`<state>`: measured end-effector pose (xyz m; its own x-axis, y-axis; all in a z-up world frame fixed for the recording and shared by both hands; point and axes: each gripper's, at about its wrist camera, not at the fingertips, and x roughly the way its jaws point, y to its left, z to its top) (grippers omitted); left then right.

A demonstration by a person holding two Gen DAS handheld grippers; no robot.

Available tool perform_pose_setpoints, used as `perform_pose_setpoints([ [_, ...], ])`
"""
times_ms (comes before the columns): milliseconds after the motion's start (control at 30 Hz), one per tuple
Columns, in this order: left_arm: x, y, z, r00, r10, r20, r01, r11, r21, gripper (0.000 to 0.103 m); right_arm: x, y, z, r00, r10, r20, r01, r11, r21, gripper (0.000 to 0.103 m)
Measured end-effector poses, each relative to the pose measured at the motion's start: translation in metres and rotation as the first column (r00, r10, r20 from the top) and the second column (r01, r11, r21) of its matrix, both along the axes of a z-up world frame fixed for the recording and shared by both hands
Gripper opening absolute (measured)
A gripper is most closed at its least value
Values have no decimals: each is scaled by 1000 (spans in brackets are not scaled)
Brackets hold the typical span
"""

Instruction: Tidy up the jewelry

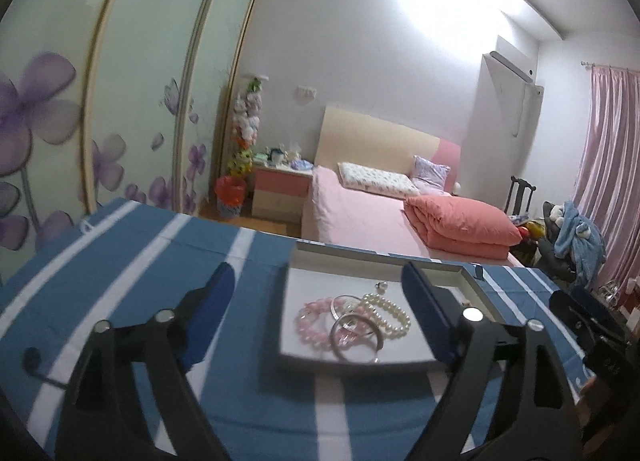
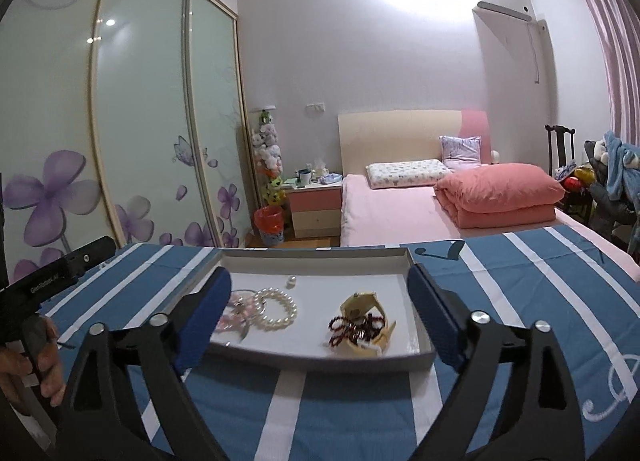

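A shallow white tray [image 1: 316,281] lies on a blue striped cloth. On its left side a pink bead bracelet [image 1: 316,321], silver bangles [image 1: 356,335] and a pearl bracelet [image 1: 386,311] overlap, with a small pearl piece [image 1: 380,286] behind them. My left gripper [image 1: 318,273] stands open just before the tray, nothing between its fingers. In the right wrist view the tray [image 2: 360,273] also holds a dark red bead bracelet [image 2: 356,327] on a cream-gold clasp piece [image 2: 360,301], beside the pearl bracelet [image 2: 276,307]. My right gripper [image 2: 320,279] is open and empty, in front of the tray.
The cloth-covered table [image 2: 520,281] ends just behind the tray. Beyond it stand a pink bed [image 2: 392,213] with a folded coral quilt [image 2: 500,193], a nightstand [image 2: 316,205] and sliding wardrobe doors [image 2: 140,121]. A hand [image 2: 40,357] holds the left gripper's handle.
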<state>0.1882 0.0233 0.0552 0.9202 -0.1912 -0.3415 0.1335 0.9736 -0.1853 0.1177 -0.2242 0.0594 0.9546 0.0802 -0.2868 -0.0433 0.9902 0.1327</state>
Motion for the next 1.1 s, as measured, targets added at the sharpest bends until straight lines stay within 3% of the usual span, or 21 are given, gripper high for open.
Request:
perform_pose_setpoints([
  [133,-36,1,-2,999,33,43,-36,997,65,98,-21,6,-2,1000,5,9,-5,1000,-12,99],
  [300,-73,-4,-9,993,81,82,-92,987,132,99,-38,15,-11,1000,-3,3,3,999,-49,101],
  [500,-97,-13,-21,991,110,73,-122,976,181,99,-53,15,-29,999,-49,-22,48,997,-58,101],
  [800,-119,-31,-32,988,121,91,-140,962,234,99,-80,7,-46,989,-149,7,150,987,-65,101],
  [1100,-120,-34,-29,988,116,99,-136,964,228,99,-84,7,-45,989,-145,33,147,988,-56,101],
])
